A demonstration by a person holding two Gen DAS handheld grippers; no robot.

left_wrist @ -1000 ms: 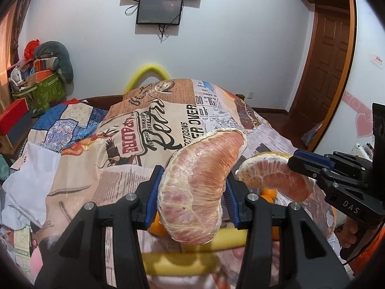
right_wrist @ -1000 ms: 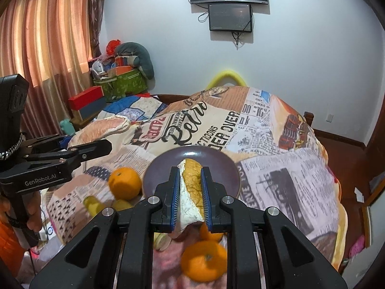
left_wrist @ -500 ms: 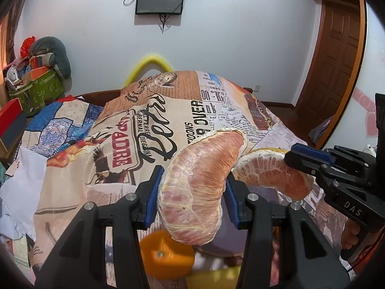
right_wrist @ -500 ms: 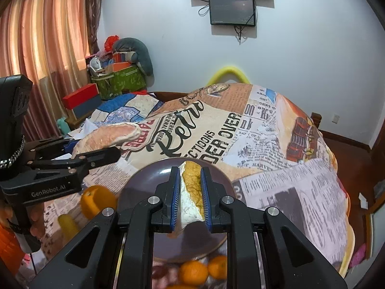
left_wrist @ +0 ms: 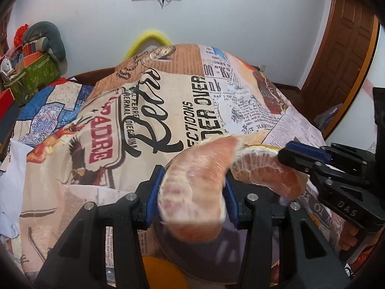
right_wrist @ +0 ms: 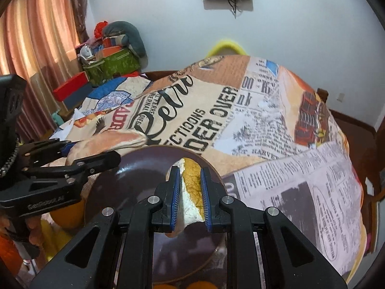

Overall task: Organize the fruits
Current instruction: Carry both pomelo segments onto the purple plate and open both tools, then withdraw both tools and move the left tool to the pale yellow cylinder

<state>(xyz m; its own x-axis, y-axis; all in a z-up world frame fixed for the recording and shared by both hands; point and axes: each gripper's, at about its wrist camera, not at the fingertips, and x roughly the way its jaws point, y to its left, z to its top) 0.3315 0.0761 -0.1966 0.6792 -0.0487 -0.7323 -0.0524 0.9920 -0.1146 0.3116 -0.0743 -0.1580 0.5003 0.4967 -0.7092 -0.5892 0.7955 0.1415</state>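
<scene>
Looking at where things sit, both pomelo pieces hang right above the dark plate on the bed, so the drop is basically straight down. The left gripper has its jaws clamped around a big curved pomelo segment, long axis arching up and to the right. The right gripper has its jaws pinched narrow on a rind-backed pomelo wedge pointing away from the camera. Right looks more centred over the plate, I'd guess. An orange sits beside it.
</scene>
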